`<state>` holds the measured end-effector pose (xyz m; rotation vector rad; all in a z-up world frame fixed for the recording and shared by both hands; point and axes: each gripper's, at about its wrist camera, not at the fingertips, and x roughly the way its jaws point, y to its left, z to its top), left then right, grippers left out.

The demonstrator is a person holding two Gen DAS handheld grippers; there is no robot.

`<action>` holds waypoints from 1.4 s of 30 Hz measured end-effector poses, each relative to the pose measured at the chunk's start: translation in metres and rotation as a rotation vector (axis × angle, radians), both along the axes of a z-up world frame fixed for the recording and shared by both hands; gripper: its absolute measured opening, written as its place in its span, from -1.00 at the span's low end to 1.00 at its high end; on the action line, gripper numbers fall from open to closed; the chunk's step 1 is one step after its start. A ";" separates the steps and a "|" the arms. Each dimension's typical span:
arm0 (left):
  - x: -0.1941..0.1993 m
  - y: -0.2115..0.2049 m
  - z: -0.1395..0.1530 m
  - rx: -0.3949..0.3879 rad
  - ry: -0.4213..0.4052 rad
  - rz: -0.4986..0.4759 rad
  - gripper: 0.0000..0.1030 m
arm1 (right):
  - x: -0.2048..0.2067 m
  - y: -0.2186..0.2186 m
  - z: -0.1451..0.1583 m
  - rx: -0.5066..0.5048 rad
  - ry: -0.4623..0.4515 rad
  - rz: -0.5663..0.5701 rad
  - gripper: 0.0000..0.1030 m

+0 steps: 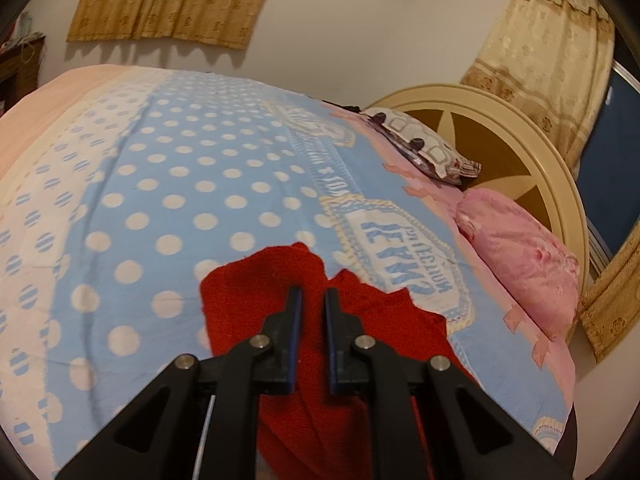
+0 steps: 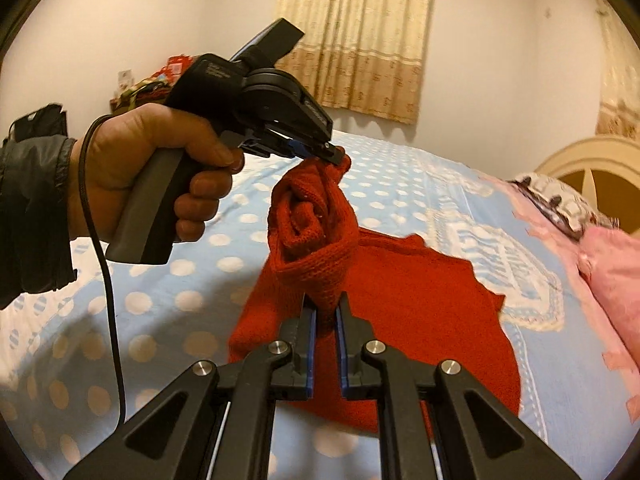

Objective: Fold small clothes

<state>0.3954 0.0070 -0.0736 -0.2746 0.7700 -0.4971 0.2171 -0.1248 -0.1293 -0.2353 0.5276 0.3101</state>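
- The red knit garment (image 2: 400, 312) lies partly on the blue polka-dot blanket (image 2: 180, 300) of the bed, with one edge lifted off it into a bunched, twisted fold
- The left gripper (image 2: 336, 154), held in a person's hand (image 2: 152, 172), pinches the top of that raised fold, its fingers pressed together on the cloth
- The right gripper (image 2: 325, 312) nips the lower end of the same fold between its narrow blue-lined fingers
- In the left wrist view, red fabric (image 1: 280, 312) hangs between and below the fingers
- A pink pillow (image 1: 520, 260) and a patterned pillow (image 1: 424, 144) rest near the cream headboard (image 1: 540, 168)
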 end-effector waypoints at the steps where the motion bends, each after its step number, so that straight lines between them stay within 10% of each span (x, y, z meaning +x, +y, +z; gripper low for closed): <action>1: 0.001 -0.005 0.001 0.002 0.000 -0.008 -0.79 | 0.000 -0.005 0.001 0.003 0.001 -0.006 -0.85; 28: 0.008 -0.113 -0.020 0.134 0.027 -0.124 -0.80 | 0.006 -0.113 -0.009 0.344 0.214 -0.111 -0.92; 30: 0.009 -0.110 -0.018 0.125 0.032 -0.116 -0.80 | 0.010 -0.110 -0.011 0.376 0.230 -0.079 -0.13; 31: 0.009 -0.110 -0.017 0.126 0.030 -0.116 -0.80 | 0.012 -0.109 -0.012 0.400 0.241 -0.064 0.86; 32: 0.009 -0.110 -0.016 0.129 0.026 -0.117 -0.80 | 0.015 -0.109 -0.012 0.447 0.242 -0.051 0.98; 39: 0.005 -0.111 -0.009 0.125 0.018 -0.127 -0.80 | 0.047 -0.100 -0.029 0.505 0.312 -0.035 0.84; 42: 0.003 -0.114 -0.008 0.124 0.018 -0.140 -0.80 | 0.068 -0.103 -0.044 0.554 0.394 -0.032 -0.22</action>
